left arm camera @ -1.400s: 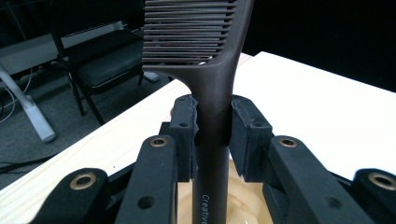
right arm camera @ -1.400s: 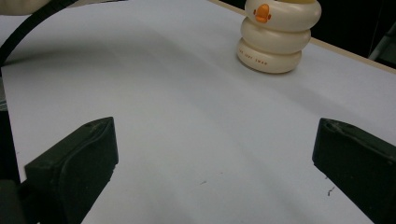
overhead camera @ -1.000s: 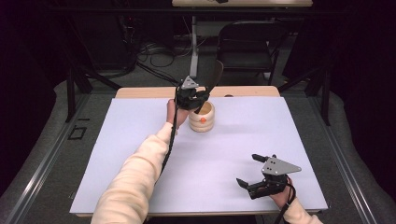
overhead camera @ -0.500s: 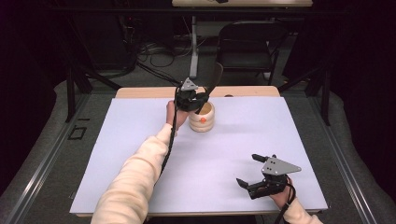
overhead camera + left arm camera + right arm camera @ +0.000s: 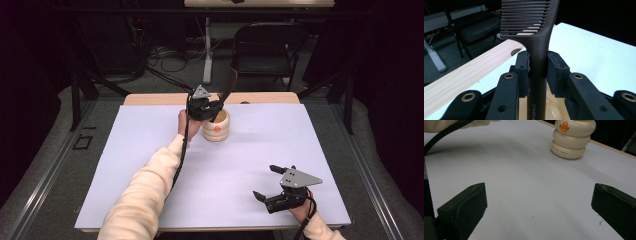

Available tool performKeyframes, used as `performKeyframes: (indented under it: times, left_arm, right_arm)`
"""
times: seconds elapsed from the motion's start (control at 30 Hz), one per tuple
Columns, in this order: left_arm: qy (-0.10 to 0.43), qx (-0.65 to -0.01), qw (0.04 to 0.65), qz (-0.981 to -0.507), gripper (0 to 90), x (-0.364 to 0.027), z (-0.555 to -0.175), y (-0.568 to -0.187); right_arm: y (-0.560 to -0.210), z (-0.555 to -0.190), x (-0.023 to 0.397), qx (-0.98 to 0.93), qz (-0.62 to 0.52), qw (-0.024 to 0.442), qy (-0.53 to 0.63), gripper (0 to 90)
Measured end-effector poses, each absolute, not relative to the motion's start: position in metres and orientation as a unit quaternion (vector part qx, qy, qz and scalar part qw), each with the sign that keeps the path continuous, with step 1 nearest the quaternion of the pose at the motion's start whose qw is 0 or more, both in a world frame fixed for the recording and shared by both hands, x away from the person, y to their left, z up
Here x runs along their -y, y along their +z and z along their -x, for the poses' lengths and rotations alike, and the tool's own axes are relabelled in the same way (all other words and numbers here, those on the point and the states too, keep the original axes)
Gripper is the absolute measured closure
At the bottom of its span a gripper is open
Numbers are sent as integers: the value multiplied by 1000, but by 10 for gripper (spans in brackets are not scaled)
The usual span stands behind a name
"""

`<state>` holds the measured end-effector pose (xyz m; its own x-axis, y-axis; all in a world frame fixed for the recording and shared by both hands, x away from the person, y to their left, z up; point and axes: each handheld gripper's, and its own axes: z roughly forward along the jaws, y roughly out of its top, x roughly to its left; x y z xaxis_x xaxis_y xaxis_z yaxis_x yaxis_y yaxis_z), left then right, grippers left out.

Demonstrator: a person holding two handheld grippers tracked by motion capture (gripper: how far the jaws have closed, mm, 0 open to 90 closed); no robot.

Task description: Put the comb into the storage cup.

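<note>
Jaws of the left gripper (image 5: 537,63) are clamped on the handle of a dark brown comb (image 5: 534,27), pads pressing both sides of the shaft. Comb stands upright, teeth end up, cut off by the top edge of the left gripper view; the handle's printed text runs out of frame at 6 o'clock, only "Creative" legible. In the high view the left gripper (image 5: 206,107) sits over the cream ringed cup (image 5: 216,127), at about 12 o'clock on the worktop (image 5: 150,150), and covers the rim at 9 o'clock, so can't tell whether the comb's lower end is inside or touches it. Cup interior is barely visible past the jaws. Right gripper (image 5: 272,182) rests near the worktop's 5 o'clock corner, jaws wide apart, nothing between them. From the right gripper view the cup (image 5: 572,138) is at 1 o'clock, well apart, its top cropped; an orange mark on the front is too small to read.
</note>
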<state>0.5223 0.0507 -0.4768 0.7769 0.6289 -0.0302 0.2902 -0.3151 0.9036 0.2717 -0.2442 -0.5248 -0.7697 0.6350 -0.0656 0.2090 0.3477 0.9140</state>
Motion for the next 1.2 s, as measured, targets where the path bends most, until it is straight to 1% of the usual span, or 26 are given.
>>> performKeyframes:
  times: [1.2]
  left_arm:
    - [155,-293,485,-809,721,-49,-520,-495]
  right_arm:
    - [-525,-272,244,-794,-266,211,504,0]
